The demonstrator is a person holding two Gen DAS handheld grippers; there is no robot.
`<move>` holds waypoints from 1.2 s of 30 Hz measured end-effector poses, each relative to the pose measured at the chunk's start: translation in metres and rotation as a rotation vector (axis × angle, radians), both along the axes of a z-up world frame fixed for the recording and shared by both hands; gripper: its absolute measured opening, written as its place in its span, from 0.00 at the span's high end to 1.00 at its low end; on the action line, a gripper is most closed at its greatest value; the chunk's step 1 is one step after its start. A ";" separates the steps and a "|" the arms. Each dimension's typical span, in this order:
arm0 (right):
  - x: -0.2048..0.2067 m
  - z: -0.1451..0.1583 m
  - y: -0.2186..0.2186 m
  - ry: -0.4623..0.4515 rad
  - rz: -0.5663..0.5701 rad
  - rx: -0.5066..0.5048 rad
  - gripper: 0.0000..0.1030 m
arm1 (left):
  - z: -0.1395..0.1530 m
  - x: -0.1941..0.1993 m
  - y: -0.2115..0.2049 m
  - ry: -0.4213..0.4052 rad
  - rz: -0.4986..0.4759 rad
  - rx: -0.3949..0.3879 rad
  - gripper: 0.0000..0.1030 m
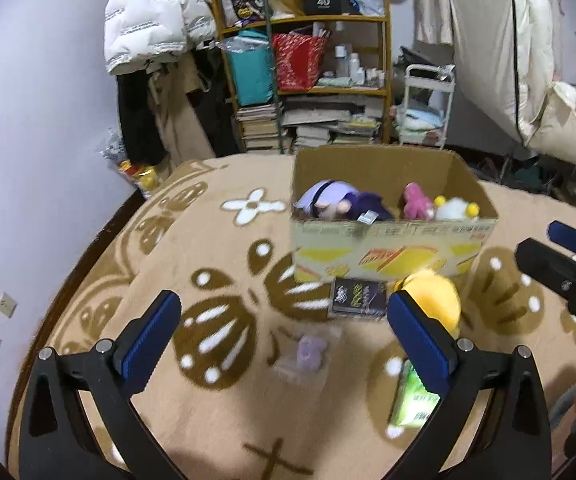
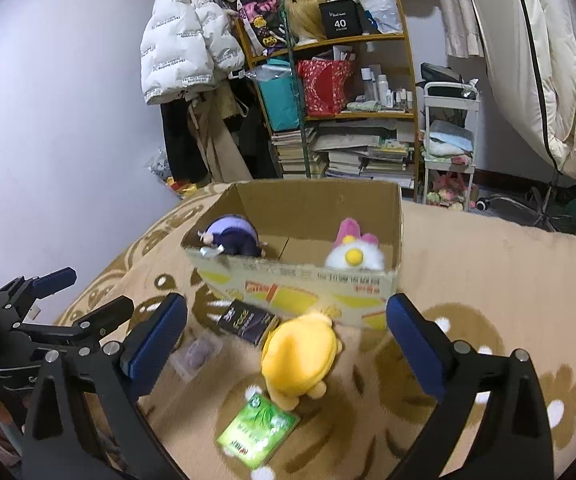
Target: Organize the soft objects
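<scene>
An open cardboard box (image 1: 387,252) (image 2: 307,292) stands on the tan blanket. Inside lie a purple plush (image 1: 339,202) (image 2: 234,236), a pink plush (image 1: 415,202) and a white plush with a yellow beak (image 2: 353,256) (image 1: 453,208). A yellow plush (image 2: 299,356) (image 1: 433,296) lies on the blanket in front of the box. My right gripper (image 2: 288,344) is open and empty, with the yellow plush between its fingers. My left gripper (image 1: 284,328) is open and empty above the blanket, left of the yellow plush.
A dark card box (image 1: 357,298) (image 2: 250,322), a green packet (image 2: 258,434) (image 1: 413,400) and a small clear bag (image 1: 305,354) (image 2: 196,354) lie on the blanket (image 1: 216,408) in front of the box. A shelf (image 1: 307,60) and a white cart (image 1: 427,104) stand behind.
</scene>
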State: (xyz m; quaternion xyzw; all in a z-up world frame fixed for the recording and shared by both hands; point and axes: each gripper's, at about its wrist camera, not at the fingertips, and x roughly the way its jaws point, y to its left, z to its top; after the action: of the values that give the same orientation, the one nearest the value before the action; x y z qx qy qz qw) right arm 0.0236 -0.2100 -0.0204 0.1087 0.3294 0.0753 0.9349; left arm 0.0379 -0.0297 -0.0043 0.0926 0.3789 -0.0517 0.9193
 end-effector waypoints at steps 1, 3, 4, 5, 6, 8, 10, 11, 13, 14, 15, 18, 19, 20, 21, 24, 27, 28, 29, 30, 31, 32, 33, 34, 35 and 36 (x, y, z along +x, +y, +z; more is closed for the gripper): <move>-0.003 -0.001 0.000 0.008 -0.003 0.002 0.00 | -0.002 -0.001 0.001 0.011 0.002 0.003 0.01; -0.006 -0.003 0.000 0.030 -0.004 0.009 0.00 | -0.006 -0.002 0.004 0.037 0.003 0.005 0.01; -0.008 -0.005 0.000 0.045 -0.006 0.018 0.00 | -0.009 -0.002 0.005 0.053 0.006 0.011 0.01; -0.009 -0.007 -0.001 0.059 -0.005 0.030 0.00 | -0.010 -0.001 0.006 0.061 0.008 0.014 0.01; -0.011 -0.008 -0.001 0.067 -0.009 0.033 0.00 | -0.012 0.000 0.006 0.073 0.012 0.019 0.01; -0.013 -0.011 -0.001 0.092 -0.016 0.037 0.00 | -0.017 0.003 0.010 0.097 0.017 0.016 0.01; -0.013 -0.015 -0.001 0.120 -0.024 0.039 0.00 | -0.021 0.007 0.012 0.118 0.028 0.018 0.01; -0.013 -0.017 -0.001 0.135 -0.026 0.043 0.00 | -0.023 0.009 0.013 0.125 0.035 0.021 0.01; -0.010 -0.025 0.000 0.171 -0.021 0.050 0.00 | -0.028 0.016 0.014 0.147 0.048 0.026 0.01; -0.008 -0.028 0.001 0.192 -0.018 0.046 0.00 | -0.029 0.019 0.015 0.158 0.050 0.023 0.01; -0.006 -0.032 0.003 0.209 -0.013 0.039 0.00 | -0.033 0.024 0.016 0.175 0.054 0.017 0.01; -0.003 -0.041 0.009 0.249 -0.003 0.027 0.00 | -0.041 0.033 0.019 0.218 0.059 0.001 0.01; -0.002 -0.044 0.011 0.261 -0.001 0.027 0.00 | -0.043 0.036 0.020 0.230 0.059 -0.006 0.01; 0.000 -0.047 0.012 0.274 -0.001 0.028 0.00 | -0.045 0.038 0.020 0.244 0.057 -0.012 0.01; 0.001 -0.051 0.013 0.290 0.000 0.030 0.00 | -0.048 0.041 0.021 0.258 0.055 -0.020 0.01; 0.005 -0.061 0.015 0.328 0.005 0.033 0.00 | -0.055 0.047 0.020 0.284 0.053 -0.030 0.01; 0.011 -0.070 0.018 0.358 0.010 0.035 0.00 | -0.063 0.054 0.017 0.315 0.040 -0.031 0.01; 0.013 -0.073 0.019 0.370 0.009 0.033 0.00 | -0.067 0.057 0.016 0.329 0.034 -0.032 0.01; 0.015 -0.075 0.019 0.380 0.008 0.026 0.00 | -0.071 0.059 0.014 0.341 0.031 -0.032 0.01; 0.017 -0.078 0.020 0.392 0.004 0.012 0.00 | -0.076 0.062 0.011 0.357 0.026 -0.029 0.01; 0.019 -0.081 0.021 0.400 0.002 0.001 0.00 | -0.079 0.063 0.010 0.364 0.025 -0.026 0.01; 0.021 -0.083 0.022 0.409 0.002 -0.004 0.00 | -0.083 0.065 0.008 0.372 0.025 -0.021 0.01; 0.023 -0.085 0.022 0.418 0.003 -0.005 0.00 | -0.087 0.067 0.005 0.385 0.018 -0.013 0.01; 0.025 -0.088 0.022 0.431 0.005 -0.002 0.00 | -0.090 0.068 0.003 0.396 0.012 -0.009 0.01; 0.026 -0.091 0.022 0.442 0.005 -0.001 0.00 | -0.093 0.069 0.001 0.405 0.007 -0.008 0.01; 0.027 -0.094 0.022 0.453 0.005 -0.001 0.00 | -0.096 0.071 -0.001 0.415 0.005 -0.008 0.01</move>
State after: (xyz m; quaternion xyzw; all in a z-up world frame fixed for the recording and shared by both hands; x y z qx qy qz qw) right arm 0.0505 -0.1881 -0.1140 0.1214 0.5314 0.0509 0.8369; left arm 0.1091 -0.0302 -0.1002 0.0757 0.5600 -0.0689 0.8221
